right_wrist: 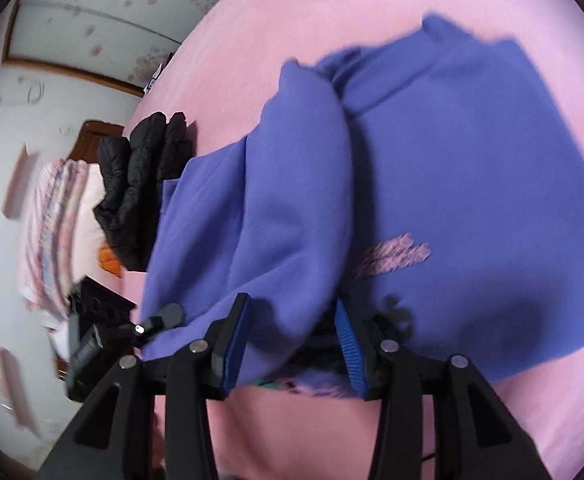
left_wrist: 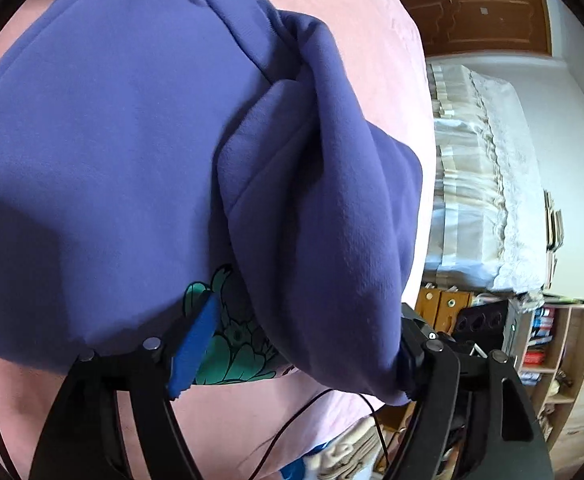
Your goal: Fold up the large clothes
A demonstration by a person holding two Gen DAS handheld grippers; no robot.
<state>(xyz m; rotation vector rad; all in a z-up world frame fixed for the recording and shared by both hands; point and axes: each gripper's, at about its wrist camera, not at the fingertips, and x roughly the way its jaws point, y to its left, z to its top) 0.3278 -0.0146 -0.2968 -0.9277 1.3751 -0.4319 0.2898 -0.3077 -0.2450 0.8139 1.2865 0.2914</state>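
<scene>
A pink bedsheet [right_wrist: 292, 20] covers the bed, and nearly everything here lies on it. The purple sweatshirt [left_wrist: 91, 140] is spread across the sheet, front down at the far end, with a folded sleeve [left_wrist: 324, 208] laid lengthwise over its body like a thick ridge. A green printed design [left_wrist: 227, 344] peeks out from under that sleeve at the sweatshirt's near hem, and a pinkish scribble of print [right_wrist: 396, 258] shows on the flat panel beside the ridge.

The left gripper [left_wrist: 304, 344] stands at the near hem with its jaws wide apart. One blue pad [left_wrist: 195, 344] rests over the green print and the other finger [left_wrist: 412, 344] sits at the sleeve's outer edge, so the sleeve end lies between them without being pinched.

The right gripper [right_wrist: 292, 344] is also at the hem, its jaws partly open around the same fold of sleeve. The blue pads [right_wrist: 348, 344] stand on either side of the cloth, and I cannot see them pressing on it.

Beyond the sweatshirt, a black puffer jacket [right_wrist: 139, 184] lies bunched at the sheet's edge. Further off the bed stand a wooden bookshelf [left_wrist: 560, 352] and a white lace-covered bedspread [left_wrist: 492, 184].
</scene>
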